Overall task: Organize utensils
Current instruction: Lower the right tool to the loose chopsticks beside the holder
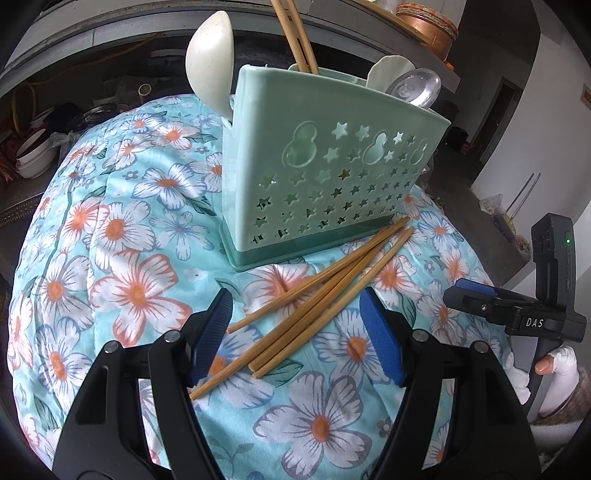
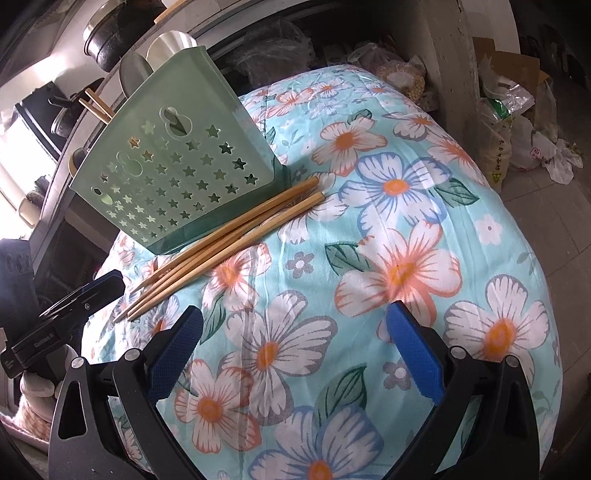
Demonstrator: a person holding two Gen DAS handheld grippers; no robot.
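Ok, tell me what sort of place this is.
Probably a home kitchen or storage corner: a green utensil holder on a floral cloth, stacked bowls on a shelf behind, and food sacks on the floor.

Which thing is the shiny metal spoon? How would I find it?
Find the green holder with star holes standing on the flowery cloth. Look in its top, at the end away from the two upright chopsticks. The metal spoon is silver and shiny; the spoon beside it is plain white.

Green plastic star-perforated utensil holder (image 1: 332, 177) stood on floral-printed cloth (image 1: 122, 258). Four loose wooden chopsticks (image 1: 314, 291) laid before holder, tips touching its base. Spoons (image 1: 210, 59) and two chopsticks (image 1: 295, 33) kept inside holder.
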